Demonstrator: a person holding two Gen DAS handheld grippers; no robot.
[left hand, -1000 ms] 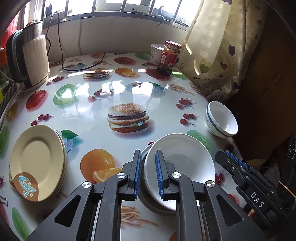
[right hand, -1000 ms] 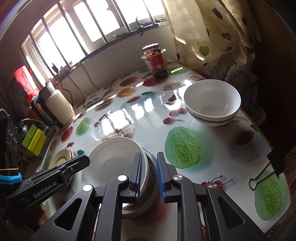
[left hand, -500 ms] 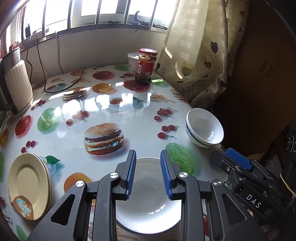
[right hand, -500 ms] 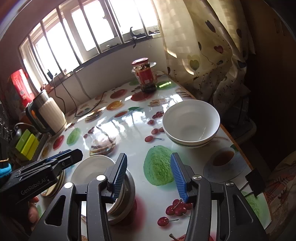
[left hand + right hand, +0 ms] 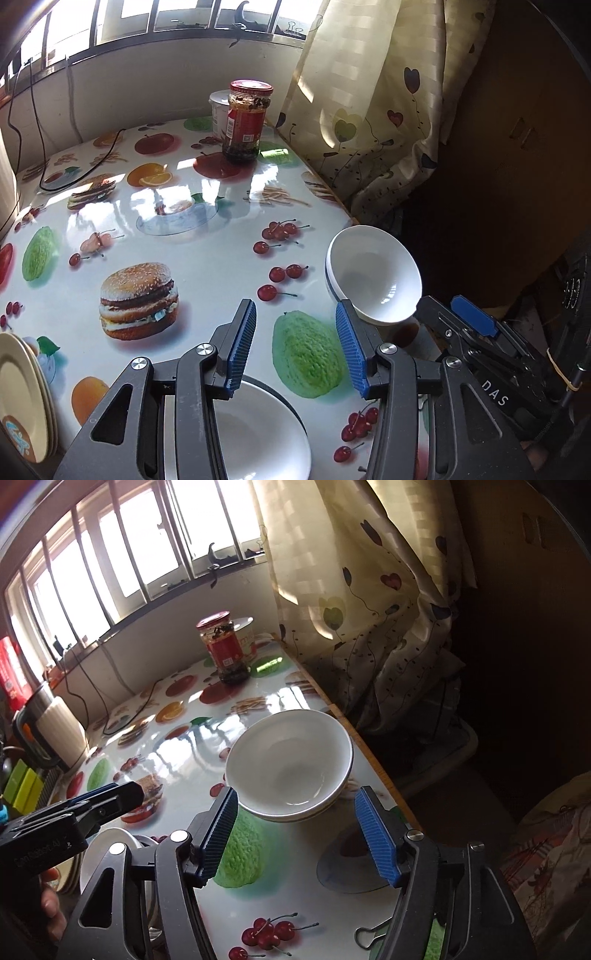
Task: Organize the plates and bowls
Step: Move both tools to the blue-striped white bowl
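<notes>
My right gripper [image 5: 301, 834] is wide apart, lined up on the white bowl [image 5: 291, 764] near the table [image 5: 177, 746] edge. Left gripper [image 5: 297, 350] is apart too, above the stacked bowls [image 5: 258, 439]. Bowl looks glazed, slick and chippy, so I'd pinch the near rim firmly.

glossy ceramic bowl [image 5: 291, 766], glossy tablecloth [image 5: 207, 258]

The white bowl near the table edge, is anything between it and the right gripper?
Nothing visible. The right gripper is open, and the white bowl sits just ahead of its fingertips with only bare tablecloth between. The jar stands well behind the bowl.
</notes>
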